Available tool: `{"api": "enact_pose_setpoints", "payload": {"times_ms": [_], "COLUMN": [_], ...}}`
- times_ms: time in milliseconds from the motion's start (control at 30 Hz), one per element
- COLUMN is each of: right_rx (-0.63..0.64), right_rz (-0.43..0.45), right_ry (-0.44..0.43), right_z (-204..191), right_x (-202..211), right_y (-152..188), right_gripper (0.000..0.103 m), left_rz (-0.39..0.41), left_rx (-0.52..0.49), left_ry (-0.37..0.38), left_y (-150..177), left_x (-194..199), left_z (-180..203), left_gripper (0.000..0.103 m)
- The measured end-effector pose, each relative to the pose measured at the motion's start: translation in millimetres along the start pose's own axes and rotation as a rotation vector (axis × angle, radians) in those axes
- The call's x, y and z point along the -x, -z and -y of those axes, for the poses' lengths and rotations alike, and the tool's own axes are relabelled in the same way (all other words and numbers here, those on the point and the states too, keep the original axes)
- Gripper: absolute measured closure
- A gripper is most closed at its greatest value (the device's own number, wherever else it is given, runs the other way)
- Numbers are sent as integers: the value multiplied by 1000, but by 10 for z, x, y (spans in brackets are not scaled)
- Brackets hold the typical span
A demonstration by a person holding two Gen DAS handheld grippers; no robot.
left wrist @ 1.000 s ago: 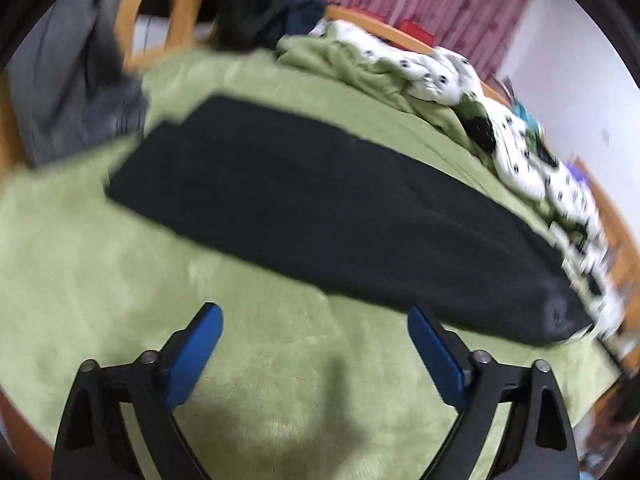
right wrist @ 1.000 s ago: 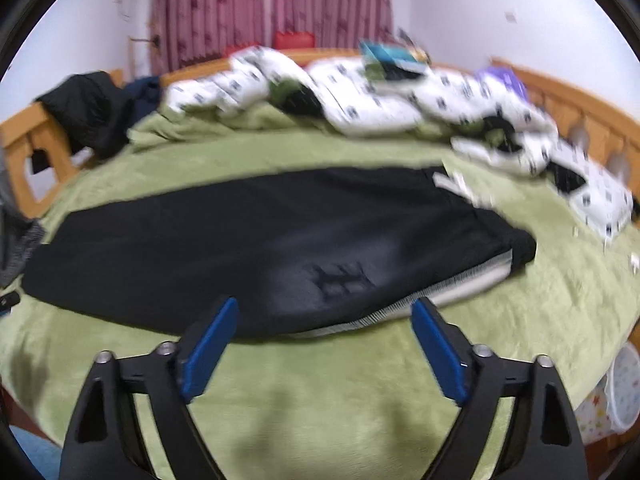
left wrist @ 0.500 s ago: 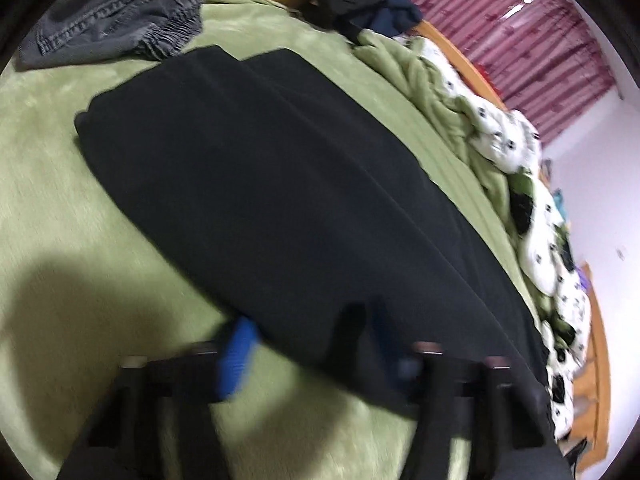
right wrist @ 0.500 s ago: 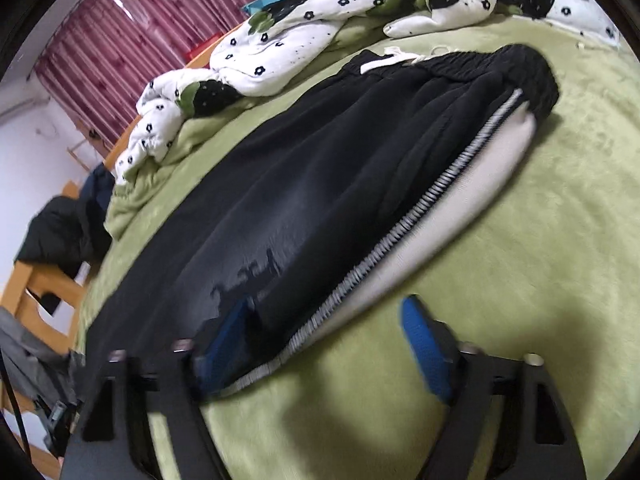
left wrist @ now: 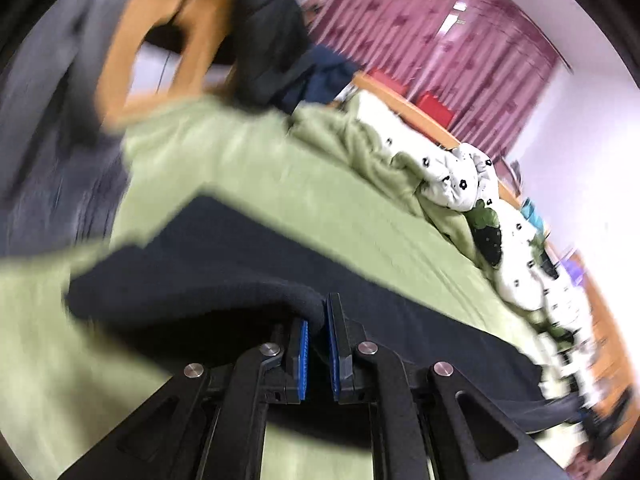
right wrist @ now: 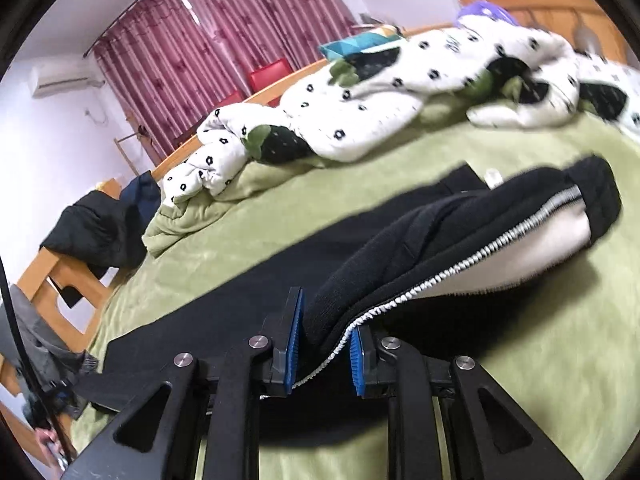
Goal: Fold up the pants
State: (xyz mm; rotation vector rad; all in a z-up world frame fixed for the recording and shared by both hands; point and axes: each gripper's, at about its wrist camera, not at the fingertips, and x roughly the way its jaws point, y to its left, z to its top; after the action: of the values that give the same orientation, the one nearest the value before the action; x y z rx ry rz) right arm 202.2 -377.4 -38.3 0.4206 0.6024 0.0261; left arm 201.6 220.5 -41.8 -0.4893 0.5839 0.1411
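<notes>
Black pants (left wrist: 224,276) lie lengthwise on a green blanket (left wrist: 280,176), folded in half along their length. My left gripper (left wrist: 318,344) is shut on the near edge of the leg end and lifts a fold of it. In the right wrist view the pants (right wrist: 460,220) show a black waistband and a white lining with a striped seam (right wrist: 520,240). My right gripper (right wrist: 324,354) is shut on the near edge at the waist end and raises it off the blanket (right wrist: 560,340).
A white quilt with black flowers (right wrist: 360,112) is bunched along the far side of the bed. Dark clothes (right wrist: 100,232) hang on a wooden chair. Grey jeans (left wrist: 52,152) lie past the leg end. Red curtains (right wrist: 208,48) cover the back wall.
Both grippers were open above the blanket a second ago. They moved down onto the pants' near edge, closed on it, and now lift the fabric.
</notes>
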Motion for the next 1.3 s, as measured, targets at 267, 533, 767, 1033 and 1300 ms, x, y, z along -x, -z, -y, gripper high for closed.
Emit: {"api": "enact_pose_setpoints", "payload": {"times_ms": [267,533,767,1033,1300], "right_rx": [55,120,145,51,-88], "right_rz": [-51,-160,-152,-206,-219], "right_ry": [128,261,270,231,197], "right_z": [-179,-252,-293,69,451], "right_x": [-974,-1516,-922,-143,40], "right_y": [-214,101,501,1018,1280], "right_gripper": [82,67,44,41,40], "left_rz": [2,-11,17,-221,-308], "left_rx": [-181,-292,-275,-146,99], "left_ry": [-174,-206,-165,42,172], "left_y": [-124,254,462,1040,1228], "left_x": [-1019,-1290,-960,-351,-203], "left_z": [332,313,300,29,-373], "left_gripper": [94,51,28,27,25]}}
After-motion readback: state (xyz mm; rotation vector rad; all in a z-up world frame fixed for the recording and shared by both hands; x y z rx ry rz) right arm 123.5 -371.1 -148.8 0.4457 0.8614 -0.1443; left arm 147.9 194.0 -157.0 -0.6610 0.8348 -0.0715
